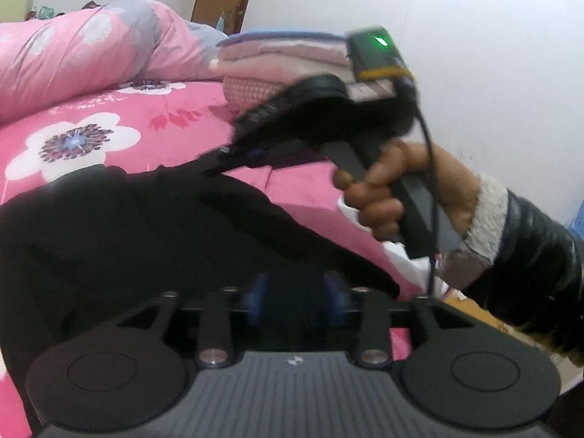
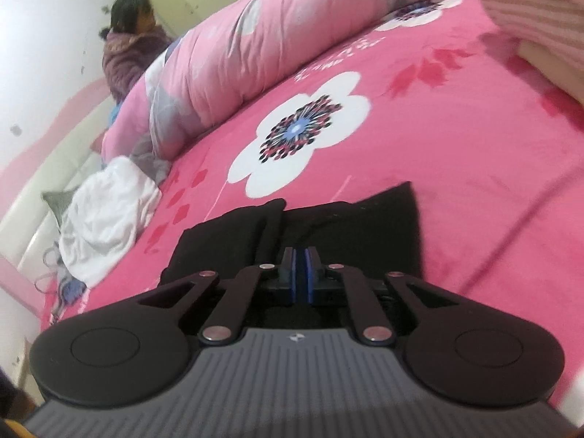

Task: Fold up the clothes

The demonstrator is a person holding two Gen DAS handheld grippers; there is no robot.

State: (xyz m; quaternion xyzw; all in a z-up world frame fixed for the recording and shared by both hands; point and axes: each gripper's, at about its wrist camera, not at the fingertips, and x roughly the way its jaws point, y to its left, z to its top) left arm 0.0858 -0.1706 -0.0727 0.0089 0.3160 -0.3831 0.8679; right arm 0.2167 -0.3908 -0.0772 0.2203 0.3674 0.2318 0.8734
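Note:
A black garment (image 1: 109,226) lies on the pink flowered bedsheet (image 1: 175,116). In the left wrist view my right gripper (image 1: 215,162) is shut on an edge of the black garment and lifts it off the bed. My left gripper (image 1: 295,295) has its blue pads apart, with black cloth lying between and in front of them. In the right wrist view my right gripper (image 2: 301,273) has its blue pads pressed together over the black garment (image 2: 365,226).
A rolled pink quilt (image 1: 91,47) lies along the back of the bed. A stack of folded clothes (image 1: 284,54) sits at the far right. A white crumpled garment (image 2: 106,215) lies at the bed's left edge. A person in purple (image 2: 127,47) sits beyond the quilt.

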